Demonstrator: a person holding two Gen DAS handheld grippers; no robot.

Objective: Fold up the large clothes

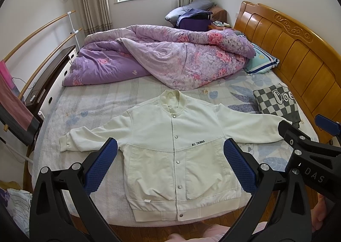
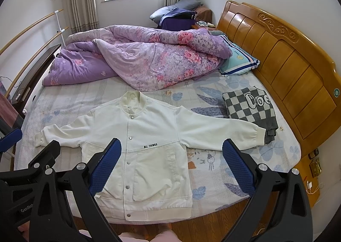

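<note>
A cream-white snap-button jacket [image 1: 174, 148] [image 2: 147, 152] lies flat and front up on the bed, both sleeves spread sideways, hem at the near edge. Black lettering "ALL THINGS" sits on its chest. My left gripper [image 1: 170, 165] hovers open above the jacket's lower body, its blue pads [image 1: 102, 165] wide apart with nothing between them. My right gripper [image 2: 171, 165] is also open and empty, above the jacket's right half and the sheet beside it. The right gripper's black frame shows at the right edge of the left wrist view.
A crumpled purple floral quilt [image 1: 162, 56] fills the far half of the bed. A checkered grey-and-white folded cloth [image 2: 251, 105] lies under the right cuff, near the wooden headboard [image 2: 283, 58]. A pillow [image 2: 238, 60] rests by the headboard. A rail and dark cabinet [image 1: 46, 80] flank the left side.
</note>
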